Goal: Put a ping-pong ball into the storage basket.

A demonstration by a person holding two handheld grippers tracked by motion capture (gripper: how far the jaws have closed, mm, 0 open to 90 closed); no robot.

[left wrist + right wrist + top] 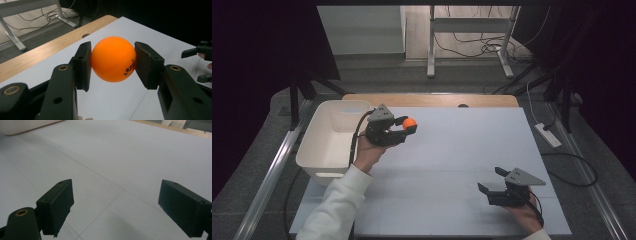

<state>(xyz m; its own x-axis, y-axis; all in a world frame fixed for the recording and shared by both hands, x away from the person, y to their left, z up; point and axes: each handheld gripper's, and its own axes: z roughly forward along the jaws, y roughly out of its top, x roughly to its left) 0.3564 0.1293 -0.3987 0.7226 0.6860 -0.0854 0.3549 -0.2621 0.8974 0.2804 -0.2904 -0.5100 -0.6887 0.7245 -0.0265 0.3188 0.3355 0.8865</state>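
Nearest to me, at the near right of the white board (452, 165), the right gripper (492, 181) rests low in the person's hand with its jaws spread wide and nothing between its fingers (58, 205); bare board lies ahead of them.

Farther in and to the left, the left gripper (408, 128) is held above the board, its jaws closed on an orange ball (410, 123). In the left gripper view the ball (113, 59) sits squarely between the two pads (83, 65), pressed on both sides, with black lettering turned toward the right-hand pad. It hangs clear of the surface.

Just behind and to the left of that hand stands a white tub (326, 150), its rim close to the gripper's body, on the side away from the fingertips. Beyond the board runs a strip of wooden table edge (432, 100), then the floor with cables.

My judgement is that the carrying step is in hand: the ball is picked up and held, not yet put down. The tub looks the likely goal. If so, the next move calls for swinging the fingertips round over the tub's opening, then parting the jaws so the light ball drops inside and doesn't bounce off the rim.
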